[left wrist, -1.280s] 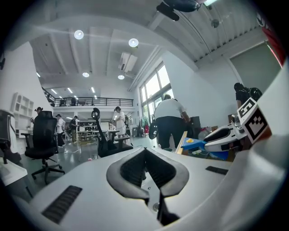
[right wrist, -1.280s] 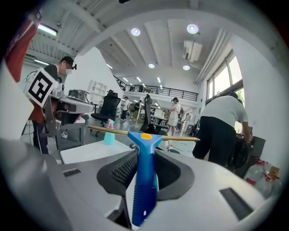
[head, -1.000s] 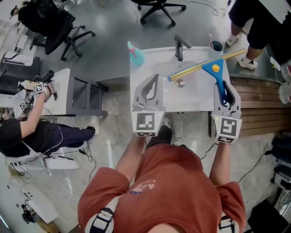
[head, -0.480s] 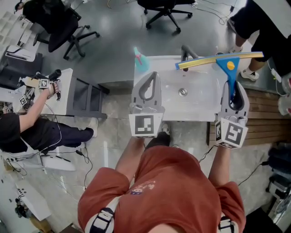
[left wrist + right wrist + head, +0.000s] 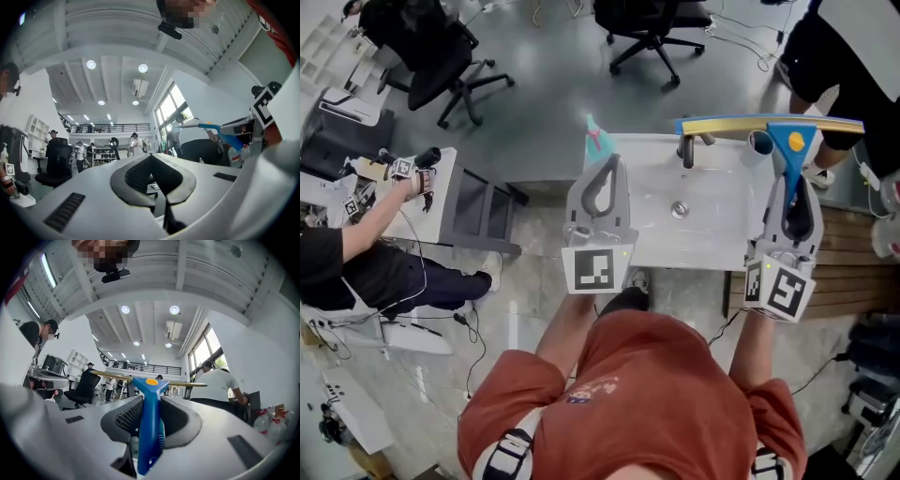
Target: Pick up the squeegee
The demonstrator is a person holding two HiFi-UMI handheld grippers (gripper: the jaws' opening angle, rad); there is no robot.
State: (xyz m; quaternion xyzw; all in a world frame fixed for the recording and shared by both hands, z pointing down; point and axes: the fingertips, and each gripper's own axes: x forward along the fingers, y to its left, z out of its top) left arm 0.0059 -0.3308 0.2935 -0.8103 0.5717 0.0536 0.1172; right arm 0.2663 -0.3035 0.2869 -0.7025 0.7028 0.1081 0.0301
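The right gripper [image 5: 791, 199] is clamping the squeegee [image 5: 788, 142] by its blue handle, holding the blade clear above the sink [image 5: 717, 192] at upper right. The left gripper [image 5: 607, 169] is resting with jaws together, empty.

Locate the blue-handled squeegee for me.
Head view, right side: the blue-handled squeegee is clamped in the right gripper, its yellow blade over the white sink's far edge.

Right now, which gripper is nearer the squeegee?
Right. The right gripper is shut on the squeegee, gripping its blue handle. The left gripper, shut and empty, is apart from it, off to its left over the sink's far edge.
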